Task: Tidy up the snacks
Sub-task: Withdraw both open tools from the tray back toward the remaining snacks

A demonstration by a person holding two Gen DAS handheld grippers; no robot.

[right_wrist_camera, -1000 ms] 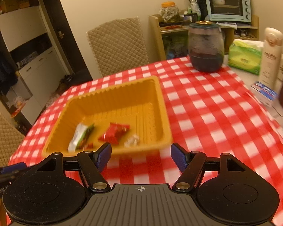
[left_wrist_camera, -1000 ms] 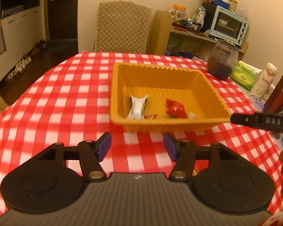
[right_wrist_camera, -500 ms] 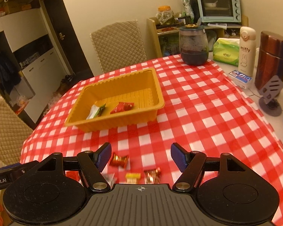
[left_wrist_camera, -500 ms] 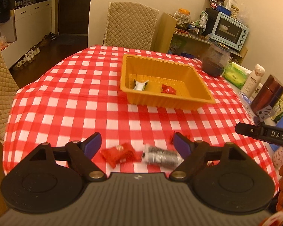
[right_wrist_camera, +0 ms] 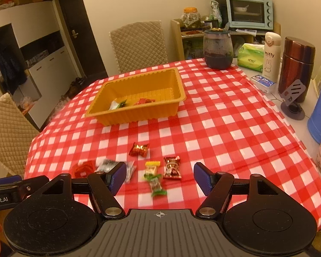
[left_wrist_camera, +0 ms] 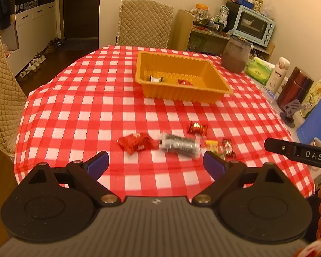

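Loose snacks lay in a row on the checked surface: red packet, silver packet, red-gold candy, yellow candy, dark-red candy. We saw two more (white, red) inside the orange tray, well beyond. Left gripper empty, jaws opening wide; right gripper partly open, empty.
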